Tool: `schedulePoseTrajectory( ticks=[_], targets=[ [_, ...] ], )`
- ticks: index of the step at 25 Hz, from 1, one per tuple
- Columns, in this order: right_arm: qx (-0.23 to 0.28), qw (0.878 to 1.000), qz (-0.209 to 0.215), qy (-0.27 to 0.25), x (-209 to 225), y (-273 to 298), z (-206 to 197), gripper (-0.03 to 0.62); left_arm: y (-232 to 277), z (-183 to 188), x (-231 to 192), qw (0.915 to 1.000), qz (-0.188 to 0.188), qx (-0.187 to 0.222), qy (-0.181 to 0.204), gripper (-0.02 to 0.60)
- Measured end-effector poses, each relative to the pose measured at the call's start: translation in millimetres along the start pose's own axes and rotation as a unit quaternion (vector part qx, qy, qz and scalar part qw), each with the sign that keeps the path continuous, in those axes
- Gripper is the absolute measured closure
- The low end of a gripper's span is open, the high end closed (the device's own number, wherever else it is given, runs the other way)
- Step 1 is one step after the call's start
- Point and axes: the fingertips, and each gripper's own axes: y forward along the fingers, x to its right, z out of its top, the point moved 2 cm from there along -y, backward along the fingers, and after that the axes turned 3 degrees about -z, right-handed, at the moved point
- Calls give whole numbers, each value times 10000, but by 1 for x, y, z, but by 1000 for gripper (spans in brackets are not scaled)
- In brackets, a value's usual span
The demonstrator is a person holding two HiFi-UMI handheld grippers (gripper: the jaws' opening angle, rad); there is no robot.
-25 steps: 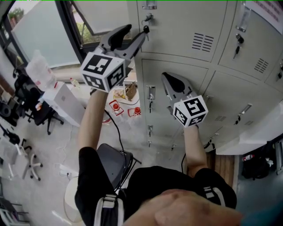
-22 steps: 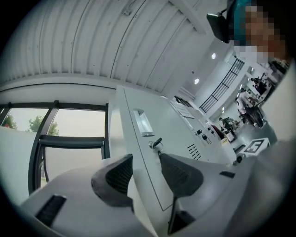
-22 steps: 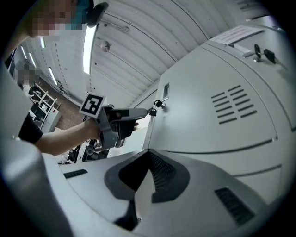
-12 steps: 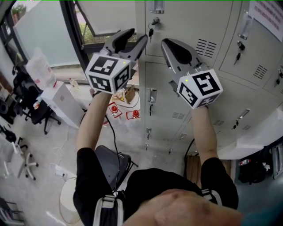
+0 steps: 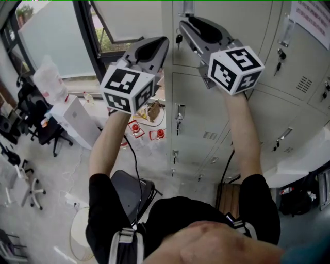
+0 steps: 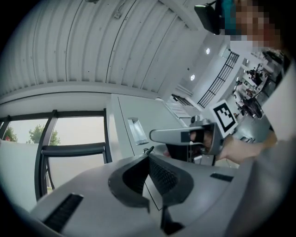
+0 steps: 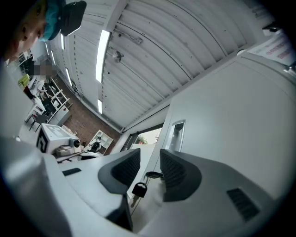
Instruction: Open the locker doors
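Note:
Grey lockers (image 5: 206,118) fill the right of the head view. The top door (image 5: 252,20) has a key (image 5: 179,38) in its lock and a recessed handle (image 5: 186,6) above. My right gripper (image 5: 184,26) is raised to that lock. Its jaws have just been opening and stand apart around the key (image 7: 152,175) and its dark fob (image 7: 138,189), without pressing on them. My left gripper (image 5: 163,44) is at the locker's left edge, just left of the key. Its jaws have just been closing and are shut (image 6: 149,156), with nothing seen between them.
A window (image 5: 56,31) with a dark frame is to the left. Below it on the floor are a white box (image 5: 77,121), office chairs (image 5: 31,124) and a dark stool (image 5: 131,188). A pale surface (image 5: 304,154) juts out at the lower right of the lockers.
My right gripper has risen from the middle locker up to the top locker's key and its jaws have parted. The left gripper stayed in place and its open jaws have shut.

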Motion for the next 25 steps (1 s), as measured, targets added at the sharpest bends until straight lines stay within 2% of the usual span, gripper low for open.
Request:
schedulePoseTrajectory(
  ticks=[1, 3, 7, 12, 16, 21, 25],
  targets=[
    [-37, 10000, 17, -22, 1, 5, 1, 456, -1, 0, 3, 10000, -20, -17, 41, 571],
    [-65, 9998, -85, -175, 4, 12, 4, 456, -2, 3, 9, 9999, -60, -9, 100, 571],
    [-137, 9964, -577, -600, 9, 19, 13, 457, -9, 10, 18, 9998, -175, 68, -28, 571],
    [-568, 9899, -920, -920, 12, 29, 7, 467, -16, 21, 28, 9995, -225, 172, 145, 571],
    [-805, 9899, -915, -728, 10, 36, 1, 493, -20, 19, 27, 9995, -239, 206, 93, 571],
    [-860, 9849, -1320, -720, 18, 37, 6, 496, -28, 14, 22, 9997, -233, 110, 24, 571],
    [-1038, 9829, -1370, -657, 19, 41, 2, 496, -36, 15, 19, 9995, -299, 116, -60, 571]
  ],
)
